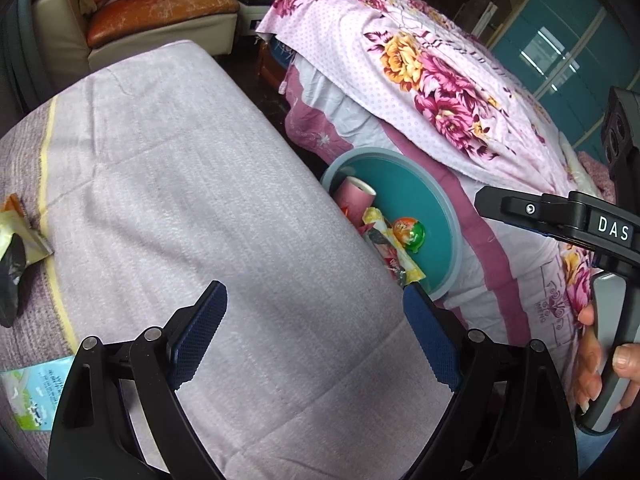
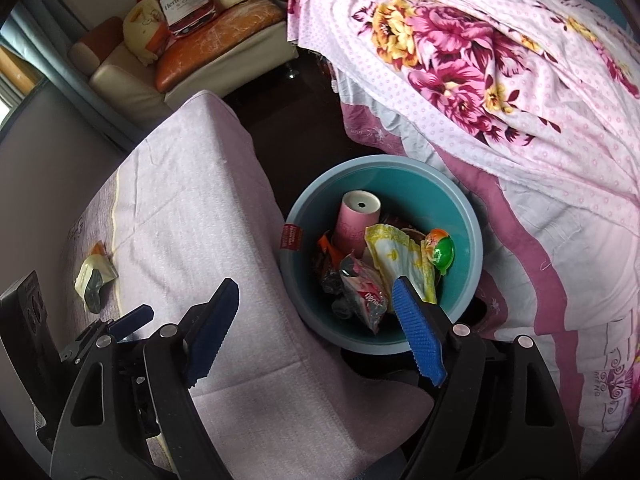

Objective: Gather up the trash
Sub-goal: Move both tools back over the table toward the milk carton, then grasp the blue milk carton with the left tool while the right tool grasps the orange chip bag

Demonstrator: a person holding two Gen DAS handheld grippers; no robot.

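Wrapper [image 2: 95, 280] lies far left on tabletop [image 2: 208, 216], outside both grippers' spread, empty fingers [image 2: 420, 336]; bin [image 2: 460, 208] right.

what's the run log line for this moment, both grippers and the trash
left gripper: open, empty, over table | right gripper: open, empty, by bin | bin: holds wrappers, pink cup | wrapper: on table

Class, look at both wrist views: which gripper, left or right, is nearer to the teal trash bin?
Right. The right gripper hangs open at the near rim of the teal trash bin, one finger over the trash. The left gripper is open over the lilac-covered table, beside the bin.
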